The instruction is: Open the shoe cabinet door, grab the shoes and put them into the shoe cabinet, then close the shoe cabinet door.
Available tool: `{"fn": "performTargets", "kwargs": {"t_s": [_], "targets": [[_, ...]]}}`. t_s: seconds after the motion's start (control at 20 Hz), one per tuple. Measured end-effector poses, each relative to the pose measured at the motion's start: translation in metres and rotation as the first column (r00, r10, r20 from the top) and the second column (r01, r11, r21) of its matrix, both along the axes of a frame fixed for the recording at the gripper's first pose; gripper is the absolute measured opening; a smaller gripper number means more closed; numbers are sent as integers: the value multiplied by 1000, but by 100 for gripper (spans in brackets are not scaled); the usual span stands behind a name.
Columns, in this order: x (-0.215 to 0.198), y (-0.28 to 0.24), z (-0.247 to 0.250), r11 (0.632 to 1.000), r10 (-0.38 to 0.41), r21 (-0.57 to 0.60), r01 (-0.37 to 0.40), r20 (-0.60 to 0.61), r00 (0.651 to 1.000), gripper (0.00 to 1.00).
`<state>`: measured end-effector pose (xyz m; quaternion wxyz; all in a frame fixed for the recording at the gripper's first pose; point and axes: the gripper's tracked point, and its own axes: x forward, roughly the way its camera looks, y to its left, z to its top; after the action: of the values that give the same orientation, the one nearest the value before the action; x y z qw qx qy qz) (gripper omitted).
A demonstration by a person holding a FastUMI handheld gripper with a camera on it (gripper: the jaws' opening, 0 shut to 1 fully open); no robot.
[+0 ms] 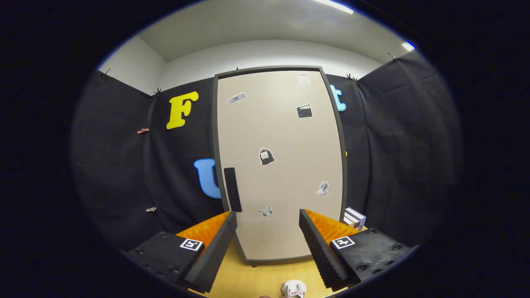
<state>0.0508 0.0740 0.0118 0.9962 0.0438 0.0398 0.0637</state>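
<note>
Straight ahead of tool (268, 219), shoe cabinet (279, 165) seen upright on worktop (256, 279), door shut, black handle (232, 189) by its left edge. Fingers spread wide, nothing pinched. White shoe (294, 288) glimpsed between fingers, below. Small box (354, 218) beside cabinet's right.

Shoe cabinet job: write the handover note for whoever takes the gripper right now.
Gripper: open, holding nothing, fingers aimed at the lower part of the shoe cabinet door.
Door: shut, upright ahead of the fingers; its black handle sits at the door's edge, just above the left finger.
Shoe: a white one on the wooden floor, near the gripper, between the fingers.
Done: nothing yet.
Left: open the door, put the shoes in, close the door.
</note>
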Motion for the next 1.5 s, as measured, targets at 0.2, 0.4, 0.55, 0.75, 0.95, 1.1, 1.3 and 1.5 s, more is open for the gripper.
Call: {"fn": "performTargets", "kwargs": {"t_s": [0.2, 0.4, 0.55, 0.75, 0.95, 1.1, 1.3, 1.5], "targets": [[38, 34, 7, 999, 34, -26, -34, -12, 999, 97], [73, 70, 3, 996, 70, -54, -69, 6, 998, 96], [101, 92, -3, 995, 82, -61, -80, 24, 996, 97], [141, 106, -19, 990, 58, -128, -56, 14, 998, 96], [166, 110, -39, 992, 34, -123, -37, -25, 999, 98], [180, 112, -54, 992, 30, -119, -38, -68, 997, 98], [191, 114, -62, 997, 32, -71, -40, -104, 994, 75], [188, 124, -62, 997, 65, -29, -68, -110, 992, 48]]}}
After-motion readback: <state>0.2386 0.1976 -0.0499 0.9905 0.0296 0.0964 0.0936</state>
